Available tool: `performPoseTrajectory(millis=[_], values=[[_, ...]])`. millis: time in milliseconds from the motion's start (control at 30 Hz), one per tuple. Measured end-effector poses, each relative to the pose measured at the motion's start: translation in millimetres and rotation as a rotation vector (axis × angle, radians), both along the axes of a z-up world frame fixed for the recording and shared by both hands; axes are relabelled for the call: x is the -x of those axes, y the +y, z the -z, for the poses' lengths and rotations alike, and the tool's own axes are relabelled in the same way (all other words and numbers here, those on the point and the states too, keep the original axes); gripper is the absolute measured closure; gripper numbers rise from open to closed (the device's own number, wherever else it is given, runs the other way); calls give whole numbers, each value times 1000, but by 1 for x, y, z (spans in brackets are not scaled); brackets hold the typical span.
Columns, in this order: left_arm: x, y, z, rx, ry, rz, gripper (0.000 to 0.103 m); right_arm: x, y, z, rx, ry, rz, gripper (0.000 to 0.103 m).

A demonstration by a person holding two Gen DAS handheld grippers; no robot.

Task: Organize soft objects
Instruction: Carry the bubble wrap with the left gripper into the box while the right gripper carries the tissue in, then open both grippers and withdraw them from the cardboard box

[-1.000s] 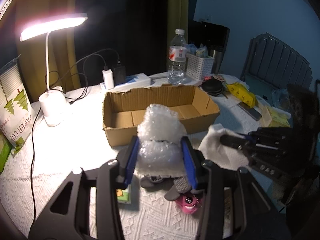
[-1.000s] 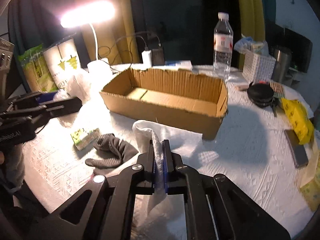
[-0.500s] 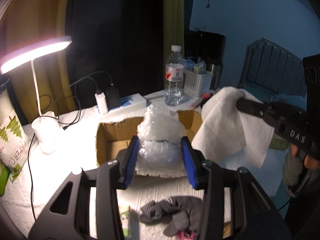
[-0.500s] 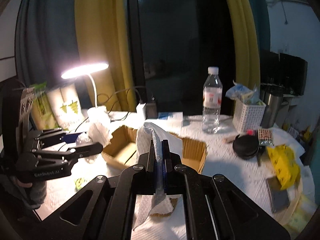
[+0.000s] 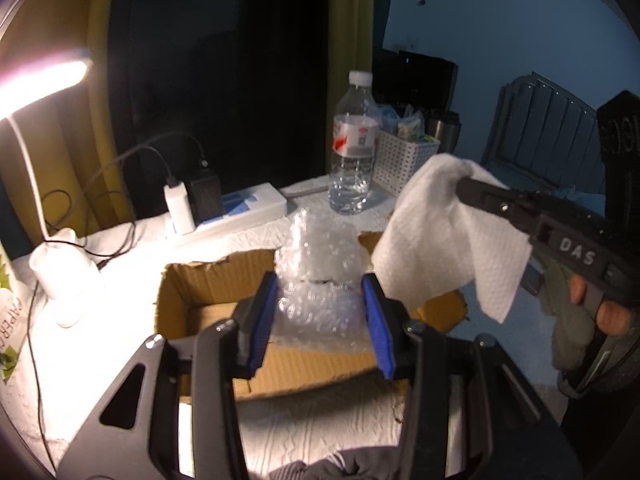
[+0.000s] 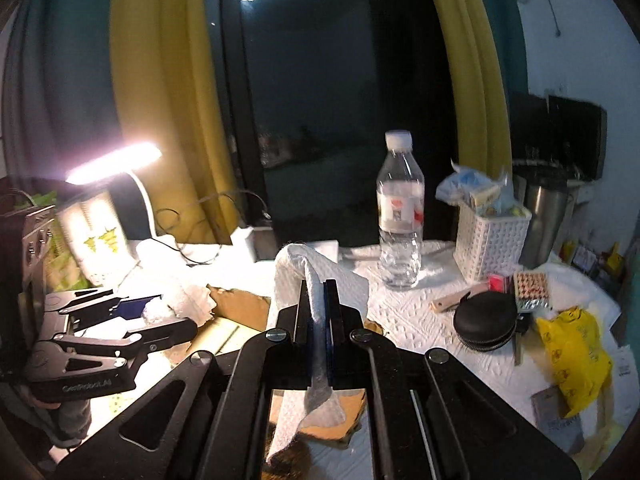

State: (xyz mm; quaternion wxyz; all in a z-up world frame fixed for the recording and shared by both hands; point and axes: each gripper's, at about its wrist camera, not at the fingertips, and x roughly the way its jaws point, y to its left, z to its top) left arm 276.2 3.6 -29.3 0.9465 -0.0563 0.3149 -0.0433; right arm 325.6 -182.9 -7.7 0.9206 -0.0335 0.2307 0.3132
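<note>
My left gripper point(image 5: 320, 292) is shut on a wad of clear bubble wrap point(image 5: 320, 264) and holds it in the air over the open cardboard box point(image 5: 176, 304). My right gripper point(image 6: 319, 292) is shut on a white paper towel point(image 6: 296, 276) that hangs from its jaws above the box's right end point(image 6: 240, 304). In the left wrist view the towel point(image 5: 440, 236) hangs at the right, beside the bubble wrap. In the right wrist view the left gripper point(image 6: 132, 312) shows at the left with the bubble wrap point(image 6: 180, 300). A grey glove point(image 5: 340, 468) lies on the table in front of the box.
A lit desk lamp point(image 5: 44, 76) stands at the left on a white base point(image 5: 64, 280). Behind the box are a water bottle point(image 5: 354, 148), a power strip with chargers point(image 5: 224, 208) and a white basket point(image 6: 492, 240). At the right lie a black round case point(image 6: 486, 320) and a yellow bag point(image 6: 576, 352).
Both grippers have risen from the table and moved forward over the box. The paper towel was lifted off the table. The bubble wrap stays held.
</note>
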Motion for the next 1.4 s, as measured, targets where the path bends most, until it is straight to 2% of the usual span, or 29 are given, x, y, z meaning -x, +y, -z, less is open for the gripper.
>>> performPoseTrajectory(millis=[233,300,333,367,433,500,667,1033,1400], values=[[-25,0,28,17,73,-4,58,-31,15,37,49,103,5,98],[-30,-2,32,2,89,-12,57,-34,23,48,80,129,-6,94],[-31,-2,34,0,94,-13,53,-34,25,50,91,136,-7,84],[-31,-2,34,3,94,-16,50,-33,27,52,98,141,-9,70],[-29,-1,33,6,87,-22,37,-33,29,54,104,148,-15,59],[-24,1,31,10,75,-31,26,-27,29,51,110,141,-12,58],[-7,2,21,14,49,-36,26,-16,24,43,112,129,9,53],[43,-2,4,16,8,-27,26,35,12,26,113,99,29,53],[85,-10,10,24,10,-5,26,87,2,31,120,113,45,52]])
